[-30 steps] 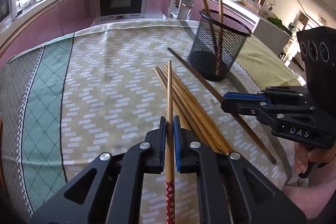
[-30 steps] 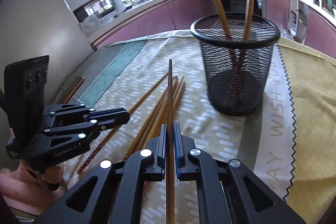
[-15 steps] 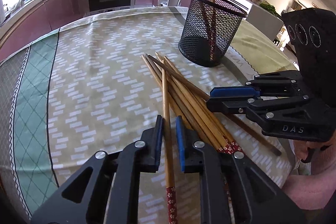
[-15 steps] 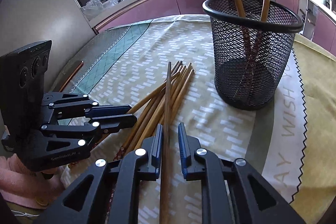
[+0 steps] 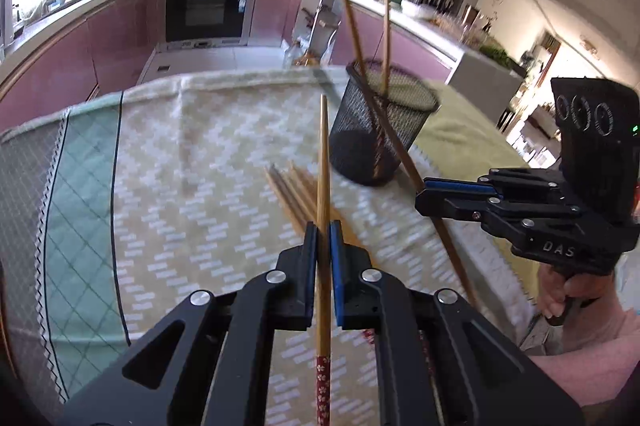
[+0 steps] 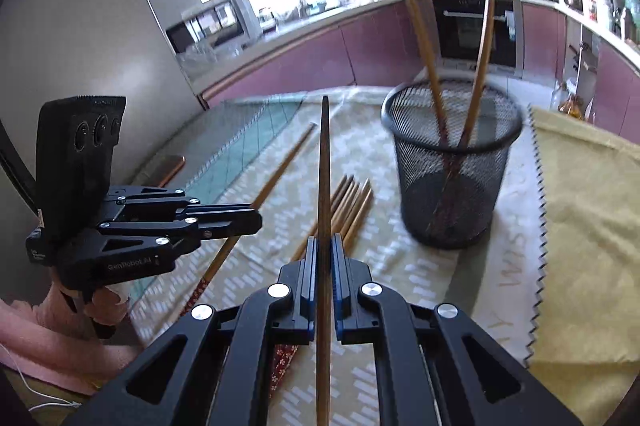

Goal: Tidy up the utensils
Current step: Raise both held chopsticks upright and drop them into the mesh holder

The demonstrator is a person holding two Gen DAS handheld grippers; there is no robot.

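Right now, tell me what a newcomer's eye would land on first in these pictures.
First, the two chopsticks held up off the table: the left gripper is shut on a light chopstick, and the right gripper on a darker chopstick, both pointing forward. Next, the black mesh holder ahead and to the right on the patterned tablecloth, with two chopsticks leaning in it. Between grippers and holder lies a loose bundle of chopsticks.

Black mesh cup [image 5: 380,130], zigzag-patterned tablecloth [image 5: 192,186]
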